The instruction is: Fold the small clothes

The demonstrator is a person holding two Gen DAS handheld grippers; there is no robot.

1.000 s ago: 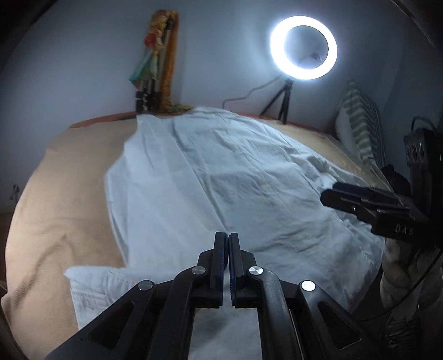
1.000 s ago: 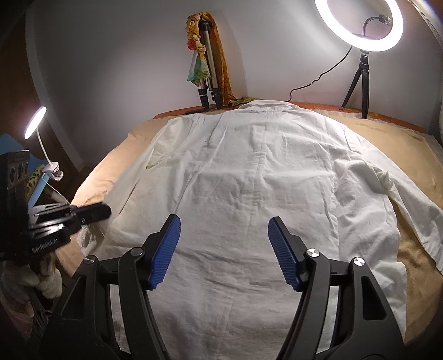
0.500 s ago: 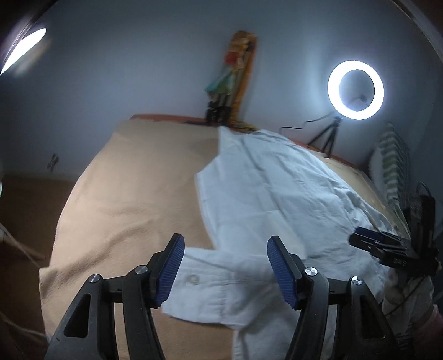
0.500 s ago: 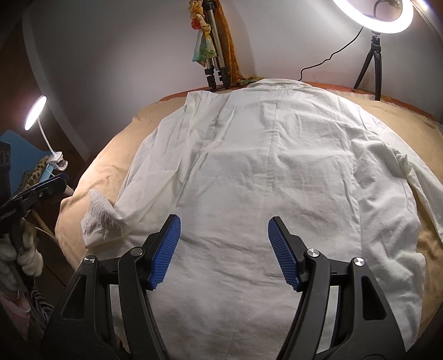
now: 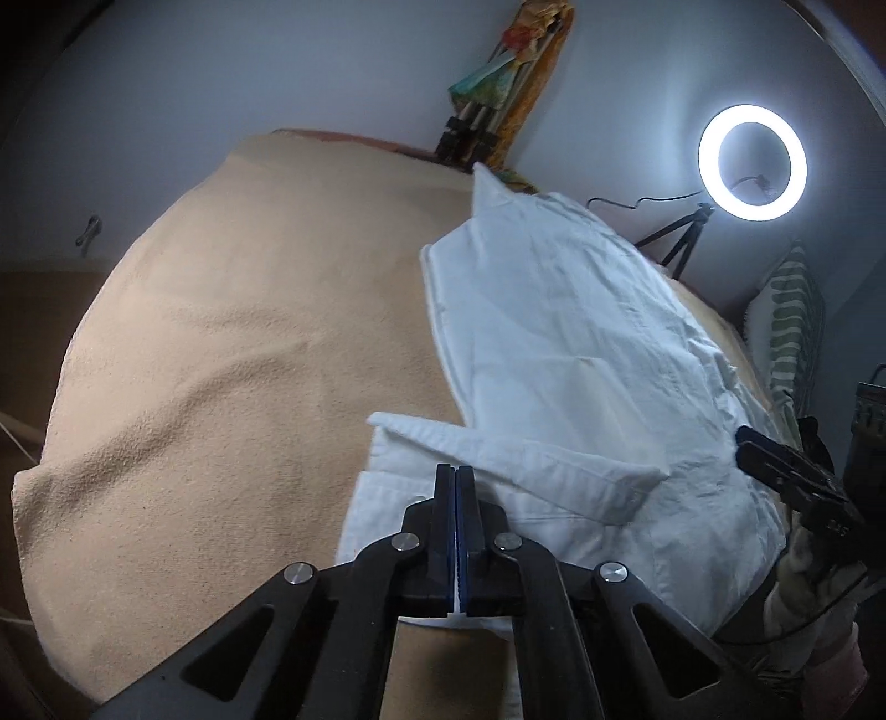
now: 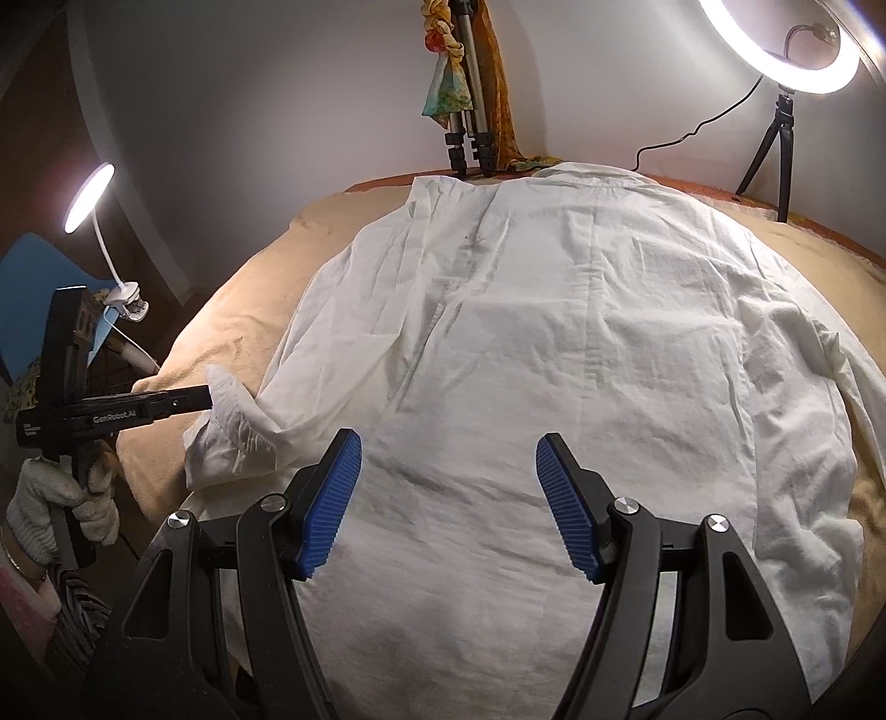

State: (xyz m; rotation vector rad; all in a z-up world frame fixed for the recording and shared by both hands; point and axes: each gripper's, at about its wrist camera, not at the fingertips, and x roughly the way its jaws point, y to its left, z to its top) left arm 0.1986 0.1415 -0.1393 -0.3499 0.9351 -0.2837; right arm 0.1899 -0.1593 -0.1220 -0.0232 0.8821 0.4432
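A white shirt (image 6: pixel 554 332) lies spread flat, back up, on a beige blanket (image 5: pixel 249 360), collar toward the far wall. Its left sleeve is folded inward, with the cuff (image 5: pixel 398 498) at the shirt's near left corner. My left gripper (image 5: pixel 455 482) is shut on that cuff, and a sliver of white cloth shows between its pads. In the right wrist view the left gripper (image 6: pixel 207 396) comes in from the left and pinches the raised cuff (image 6: pixel 232 437). My right gripper (image 6: pixel 448 498) hangs open above the shirt's lower back, nothing between its blue pads.
A lit ring light on a tripod (image 6: pixel 775 50) and a second tripod draped with scarves (image 6: pixel 465 111) stand at the far edge. A clip lamp (image 6: pixel 88 194) glows at left. A striped pillow (image 5: pixel 792 332) lies at right. A gloved hand (image 6: pixel 61 498) holds the left gripper.
My left gripper swung left off the shirt's body, opened over the sleeve cuff, then shut on it. The cuff now stands lifted. The right gripper stays open, slightly closer to the shirt.
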